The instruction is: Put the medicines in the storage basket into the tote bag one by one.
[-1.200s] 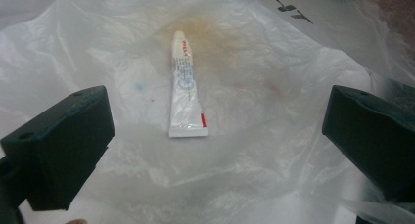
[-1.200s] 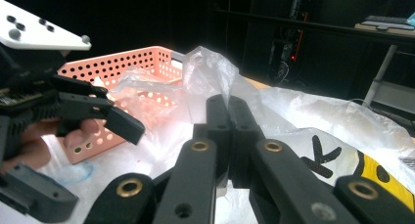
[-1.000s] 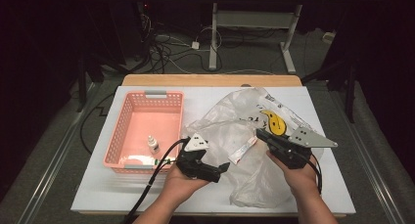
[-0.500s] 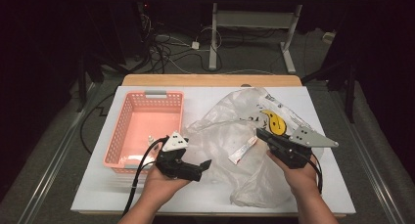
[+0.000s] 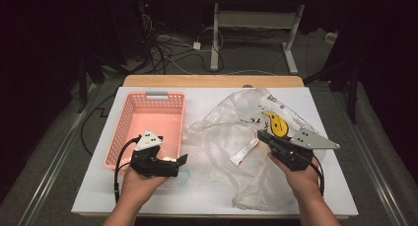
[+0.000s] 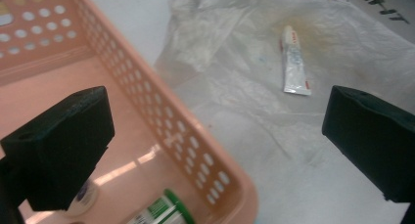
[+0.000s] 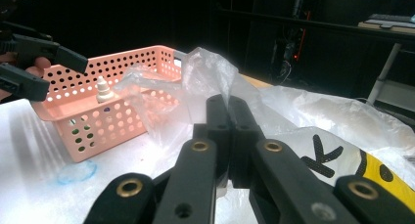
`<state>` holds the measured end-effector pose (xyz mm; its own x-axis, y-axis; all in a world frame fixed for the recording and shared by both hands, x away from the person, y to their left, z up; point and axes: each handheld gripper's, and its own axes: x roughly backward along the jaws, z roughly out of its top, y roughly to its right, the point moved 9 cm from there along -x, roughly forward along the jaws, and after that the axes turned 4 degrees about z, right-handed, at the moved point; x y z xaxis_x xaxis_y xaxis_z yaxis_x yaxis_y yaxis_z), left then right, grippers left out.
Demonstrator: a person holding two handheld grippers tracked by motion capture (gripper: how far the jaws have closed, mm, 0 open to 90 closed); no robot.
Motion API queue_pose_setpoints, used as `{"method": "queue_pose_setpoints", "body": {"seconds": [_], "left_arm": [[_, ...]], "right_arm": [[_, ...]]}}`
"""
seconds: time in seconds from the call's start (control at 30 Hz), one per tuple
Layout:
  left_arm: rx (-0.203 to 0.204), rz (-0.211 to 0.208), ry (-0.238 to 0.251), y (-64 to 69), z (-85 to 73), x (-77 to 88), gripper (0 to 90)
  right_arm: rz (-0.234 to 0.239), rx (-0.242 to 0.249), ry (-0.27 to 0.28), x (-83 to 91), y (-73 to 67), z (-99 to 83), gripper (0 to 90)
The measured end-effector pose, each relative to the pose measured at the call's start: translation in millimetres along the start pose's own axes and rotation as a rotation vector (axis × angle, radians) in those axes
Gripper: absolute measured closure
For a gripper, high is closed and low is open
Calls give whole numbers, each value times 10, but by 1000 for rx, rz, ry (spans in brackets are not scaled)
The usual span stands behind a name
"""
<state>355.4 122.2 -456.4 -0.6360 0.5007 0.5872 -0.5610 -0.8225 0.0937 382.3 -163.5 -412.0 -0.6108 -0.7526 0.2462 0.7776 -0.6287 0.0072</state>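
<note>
Jaws of the left gripper (image 5: 173, 163) are held wide apart with nothing between them, as is seen in the left gripper view, where one black jaw stands over the inside of the pink basket (image 6: 195, 145) and the other over the clear plastic bag (image 6: 313, 53). From above, this gripper is seen at the basket's near right corner, gripped by the person's left hand (image 5: 140, 181), with its cable looped beside the basket's near wall.

Jaws of the right gripper (image 7: 228, 117) are pressed together, and a fold of the bag is pinched between them; the plastic is seen rising in a crumpled peak just past their tips. In the high view the right gripper (image 5: 264, 137) is held by the right hand (image 5: 303, 176) over the right part of the bag (image 5: 231, 122), beside a yellow and black print (image 5: 274, 123) on the plastic.

A small white tube (image 5: 245, 152) with red marks is seen lying flat in the middle of the bag, between the two grippers and touched by neither. It is also seen in the left gripper view (image 6: 295, 60), well apart from the jaws.

The basket (image 5: 148, 95) is set on the left half of the white bench (image 5: 207, 95). Inside it, near the front wall, a small white bottle (image 7: 102, 89) stands upright, and a green-capped item (image 6: 164, 209) lies beside a round white lid (image 6: 83, 198).
</note>
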Motion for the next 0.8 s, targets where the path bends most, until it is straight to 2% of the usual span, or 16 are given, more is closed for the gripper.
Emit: {"method": "queue_pose_setpoints", "body": {"seconds": [0.17, 0.3, 0.47, 0.57, 0.8], "left_arm": [[14, 39, -13, -143, -78, 27, 0], [44, 52, -8, -223, -106, 63, 0], [59, 81, -7, -315, -133, 125, 0], [75, 102, -21, -390, -171, 143, 0], [101, 132, -55, -501, -258, 181, 0]], "right_arm": [[1, -3, -6, -10, 8, -18, 900], [1, -2, -8, -12, 7, -25, 900], [4, -4, -2, -4, 11, -11, 900], [4, -16, -4, -1, 26, -30, 900], [3, -6, -2, -2, 12, -14, 900]]}}
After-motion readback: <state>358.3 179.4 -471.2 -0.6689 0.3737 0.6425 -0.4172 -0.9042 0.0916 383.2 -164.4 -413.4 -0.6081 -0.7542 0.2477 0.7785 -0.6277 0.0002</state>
